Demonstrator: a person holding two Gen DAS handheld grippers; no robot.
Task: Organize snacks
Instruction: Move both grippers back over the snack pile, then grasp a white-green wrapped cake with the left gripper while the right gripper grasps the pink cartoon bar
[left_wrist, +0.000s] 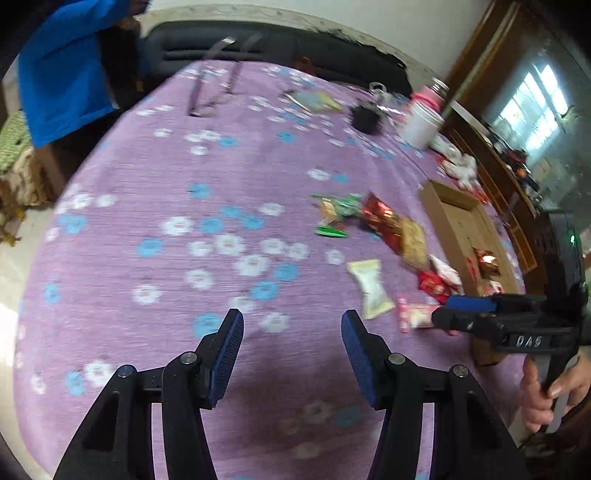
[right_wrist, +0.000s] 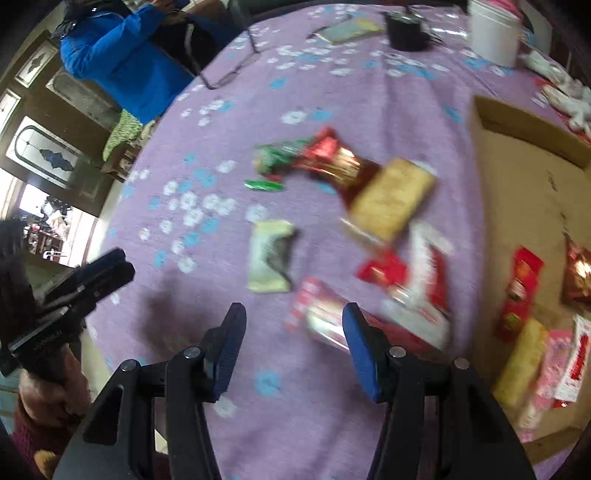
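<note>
Purple flowered counter (left_wrist: 155, 229): left claw (left_wrist: 291, 328) and right claw (right_wrist: 293, 325) half open, empty; snack packets (right_wrist: 391, 199) ahead, cardboard box (right_wrist: 517, 192) rightward.

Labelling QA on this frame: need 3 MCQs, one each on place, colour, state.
1. Where does the cardboard box sit relative to the loose snacks?
A. right of them B. left of them C. under the tablecloth
2. What colour is the tablecloth?
A. green B. purple with flowers C. plain white
3. What does the left gripper hold?
A. a red packet B. a white cup C. nothing, jaws open

Key: 1 A, box lies right of the scattered packets; 2 B, purple floral cloth covers the table; 3 C, only cloth shows between its pads.
</note>
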